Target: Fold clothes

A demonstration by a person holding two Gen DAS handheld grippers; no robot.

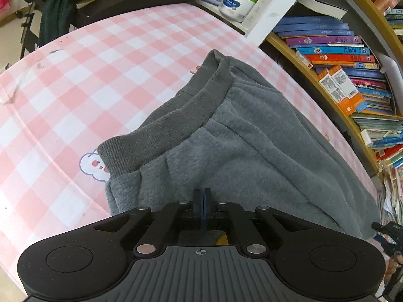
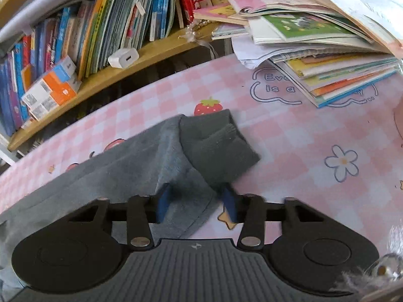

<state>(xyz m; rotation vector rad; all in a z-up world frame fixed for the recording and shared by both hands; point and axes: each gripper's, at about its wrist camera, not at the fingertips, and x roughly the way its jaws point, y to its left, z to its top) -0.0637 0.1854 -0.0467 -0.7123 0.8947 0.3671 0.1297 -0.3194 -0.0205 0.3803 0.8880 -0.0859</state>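
A grey fleece sweatshirt lies on the pink checked tablecloth, its ribbed hem band toward the far left. My left gripper is shut at the near edge of the grey fabric; whether cloth is pinched between the pads is hidden. In the right wrist view a sleeve with a dark ribbed cuff lies on the tablecloth. My right gripper is open, its blue pads on either side of the sleeve just below the cuff.
A bookshelf full of books runs along the table's far side; it also shows in the right wrist view. A stack of books and papers sits on the table at the right. A pen holder tub stands beyond the far corner.
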